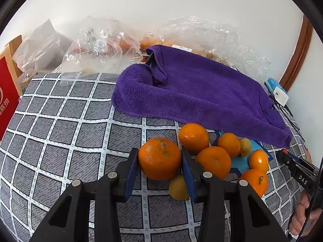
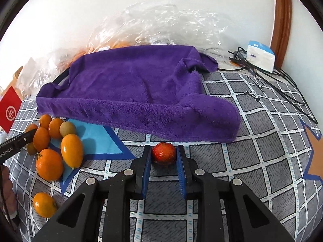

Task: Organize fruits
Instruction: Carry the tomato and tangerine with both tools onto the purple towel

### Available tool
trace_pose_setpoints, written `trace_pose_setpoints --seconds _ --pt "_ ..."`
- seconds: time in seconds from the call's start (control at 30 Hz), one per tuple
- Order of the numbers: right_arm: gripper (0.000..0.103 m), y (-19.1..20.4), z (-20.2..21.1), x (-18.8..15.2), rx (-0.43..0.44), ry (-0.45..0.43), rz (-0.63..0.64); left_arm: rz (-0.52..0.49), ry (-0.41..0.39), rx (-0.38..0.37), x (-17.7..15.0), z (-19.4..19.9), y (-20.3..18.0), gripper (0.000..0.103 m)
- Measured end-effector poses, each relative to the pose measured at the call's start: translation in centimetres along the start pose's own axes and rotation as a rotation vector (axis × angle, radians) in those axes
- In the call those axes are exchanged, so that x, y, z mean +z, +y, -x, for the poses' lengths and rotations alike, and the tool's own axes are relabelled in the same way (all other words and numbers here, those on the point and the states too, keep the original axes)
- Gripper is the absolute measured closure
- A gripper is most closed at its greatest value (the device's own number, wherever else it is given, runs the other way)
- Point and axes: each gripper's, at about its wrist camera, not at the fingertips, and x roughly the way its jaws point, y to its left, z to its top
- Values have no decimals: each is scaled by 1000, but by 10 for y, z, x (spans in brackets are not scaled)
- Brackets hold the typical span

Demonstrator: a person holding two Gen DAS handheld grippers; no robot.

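White wall stands behind a table (image 1: 60, 111) covered in a grey cloth with a white grid. Crumpled clear plastic bags (image 1: 97, 46) lie along the wall, and a purple towel (image 1: 191, 92) is draped over something low in front of them. A white and blue box (image 2: 261, 55) with black cables sits at the far right corner.

Left tongs (image 1: 160, 159) pinch a large orange (image 1: 159, 158), the blue pads pressed to both its sides, at the near edge of a heap of oranges (image 1: 214, 161) and 2 small greenish fruits. A greenish fruit (image 1: 177, 188) lies just under the right pad. The heap rests partly on a blue patch of the cloth, just in front of the towel.

Right tongs (image 2: 164, 154) grip a small red fruit (image 2: 164, 153) between their tips, low over the cloth, near the towel's front edge and well apart from the heap. A lone orange (image 2: 44, 204) lies nearer the camera.
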Motion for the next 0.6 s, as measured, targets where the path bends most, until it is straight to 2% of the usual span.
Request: trace_pose_setpoints --seconds 0.27,0.6 --pt "79 0 3 1 0 -9 -2 -1 -28 -23 4 11 0 64" --pt "79 9 24 13 -9 -60 20 -18 -84 -19 20 51 -6 64"
